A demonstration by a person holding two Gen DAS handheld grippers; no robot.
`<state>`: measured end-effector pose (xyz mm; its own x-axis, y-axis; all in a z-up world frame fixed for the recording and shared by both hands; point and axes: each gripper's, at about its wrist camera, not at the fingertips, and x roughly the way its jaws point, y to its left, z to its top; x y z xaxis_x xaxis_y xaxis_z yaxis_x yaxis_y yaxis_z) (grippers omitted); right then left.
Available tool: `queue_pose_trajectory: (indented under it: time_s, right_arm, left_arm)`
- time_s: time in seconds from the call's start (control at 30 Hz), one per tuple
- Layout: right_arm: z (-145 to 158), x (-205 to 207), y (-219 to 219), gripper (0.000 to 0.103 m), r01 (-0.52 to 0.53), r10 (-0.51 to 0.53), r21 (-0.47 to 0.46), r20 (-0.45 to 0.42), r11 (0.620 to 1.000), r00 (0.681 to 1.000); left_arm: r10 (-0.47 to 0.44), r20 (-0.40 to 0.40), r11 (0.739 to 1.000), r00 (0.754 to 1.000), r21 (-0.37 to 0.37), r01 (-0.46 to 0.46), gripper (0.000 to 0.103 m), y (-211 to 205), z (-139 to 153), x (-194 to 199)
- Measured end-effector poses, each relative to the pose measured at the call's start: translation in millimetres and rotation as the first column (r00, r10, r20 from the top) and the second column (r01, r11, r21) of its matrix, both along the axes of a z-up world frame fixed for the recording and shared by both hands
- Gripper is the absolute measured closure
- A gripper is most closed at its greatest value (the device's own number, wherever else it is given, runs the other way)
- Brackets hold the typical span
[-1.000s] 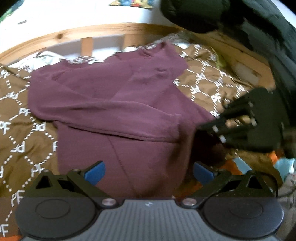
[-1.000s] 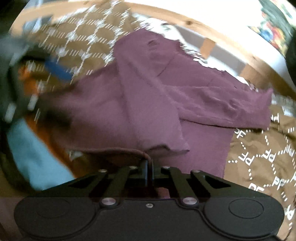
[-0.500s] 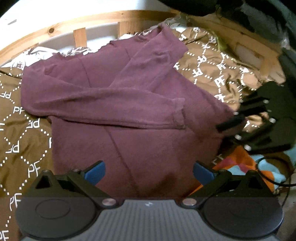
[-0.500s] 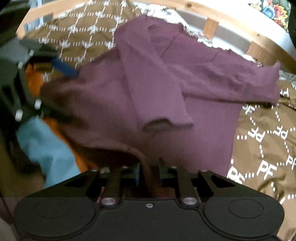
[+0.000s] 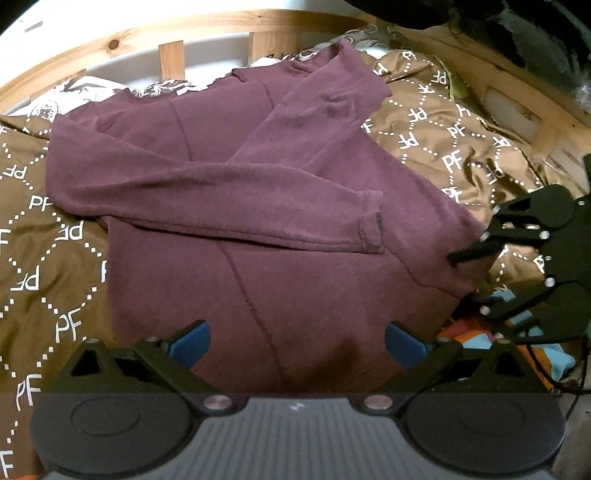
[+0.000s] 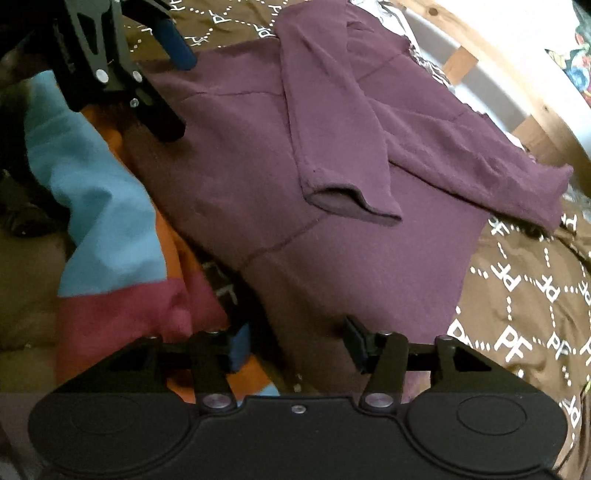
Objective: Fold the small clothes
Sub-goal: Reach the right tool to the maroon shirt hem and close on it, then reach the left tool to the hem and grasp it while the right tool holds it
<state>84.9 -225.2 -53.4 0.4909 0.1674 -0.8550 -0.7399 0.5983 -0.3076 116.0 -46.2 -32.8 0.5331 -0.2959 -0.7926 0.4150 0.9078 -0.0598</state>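
right gripper (image 6: 295,345): fingers apart over hem | maroon sweater (image 6: 314,147): sleeves folded inward | left gripper (image 6: 162,85): at far edge

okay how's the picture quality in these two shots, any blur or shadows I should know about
Left wrist view: mostly sharp, strong fisheye bending of the bed frame, a dark shadow on the maroon sweater near the bottom. Right wrist view: softer, slight blur on the blue and orange cloth, dim warm light.

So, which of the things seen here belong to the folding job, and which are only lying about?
Belong to the job:
- maroon sweater, spread flat, both sleeves folded across it
- left gripper, fingers open
- right gripper, fingers open

Only lying about:
- brown patterned bedspread
- blue, orange and red cloth
- wooden bed frame
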Motion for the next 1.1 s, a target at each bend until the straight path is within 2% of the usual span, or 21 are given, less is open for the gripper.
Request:
queue_pose_trajectory:
  time_s: [0.03, 0.1, 0.13, 0.17, 0.23, 0.37, 0.47, 0.53, 0.63, 0.67, 0.8, 0.97, 1.1]
  right_arm:
    - [-1, 2, 1, 0.064, 0.004, -0.004, 0.010, -0.008, 1.000, 1.000]
    - [-3, 8, 3, 0.068, 0.021, -0.021, 0.021, -0.007, 1.000, 1.000]
    - [-2, 8, 4, 0.073, 0.024, -0.024, 0.030, -0.005, 0.999, 1.000]
    - [0, 9, 3, 0.084, 0.032, -0.032, 0.048, 0.001, 0.998, 0.999]
    - [12, 14, -2, 0.094, 0.079, -0.079, 0.123, -0.006, 0.989, 0.997]
    - [42, 36, -15, 0.096, 0.199, -0.198, 0.293, -0.033, 0.935, 0.980]
    - [53, 54, -18, 0.097, 0.255, -0.242, 0.371, -0.081, 0.893, 0.967]
    - [57, 63, -16, 0.097, 0.274, -0.250, 0.404, -0.111, 0.873, 0.962]
    - [63, 75, -15, 0.097, 0.302, -0.258, 0.448, -0.158, 0.842, 0.953]
    - [65, 79, -16, 0.097, 0.317, -0.264, 0.464, -0.177, 0.827, 0.948]
    - [70, 89, -23, 0.097, 0.382, -0.301, 0.519, -0.237, 0.765, 0.924]
    - [72, 105, -40, 0.097, 0.473, -0.354, 0.569, -0.313, 0.673, 0.881]
    - [70, 117, -49, 0.097, 0.501, -0.378, 0.574, -0.329, 0.648, 0.865]
  left_arm:
    - [-0.006, 0.005, 1.000, 1.000, -0.007, 0.006, 0.001, 0, 1, -1]
    - [-0.023, 0.015, 1.000, 1.000, -0.019, 0.023, 0.001, -2, 4, -3]
    - [-0.032, 0.023, 0.999, 0.999, -0.025, 0.033, 0.001, -3, 5, -5]
    - [-0.043, 0.031, 0.999, 0.999, -0.032, 0.044, 0.001, -4, 7, -7]
    - [-0.068, 0.051, 0.996, 0.996, -0.048, 0.070, 0.001, -7, 10, -11]
    - [-0.119, 0.095, 0.990, 0.988, -0.062, 0.125, 0.001, -14, 15, -19]
    - [-0.148, 0.114, 0.986, 0.982, -0.055, 0.155, 0.001, -20, 14, -22]
    - [-0.151, 0.130, 0.988, 0.980, -0.024, 0.155, 0.001, -26, 11, -22]
    - [-0.127, 0.139, 0.991, 0.982, 0.050, 0.121, 0.001, -35, 0, -16]
    - [-0.122, 0.133, 0.992, 0.984, 0.054, 0.116, 0.001, -37, -3, -13]
    - [-0.080, 0.089, 0.997, 0.993, 0.021, 0.078, 0.001, -34, -10, -2]
    - [0.002, 0.064, 0.998, 0.998, 0.070, -0.006, 0.001, -23, -16, 10]
    - [0.094, 0.032, 0.995, 0.995, 0.033, -0.095, 0.007, -2, -16, 21]
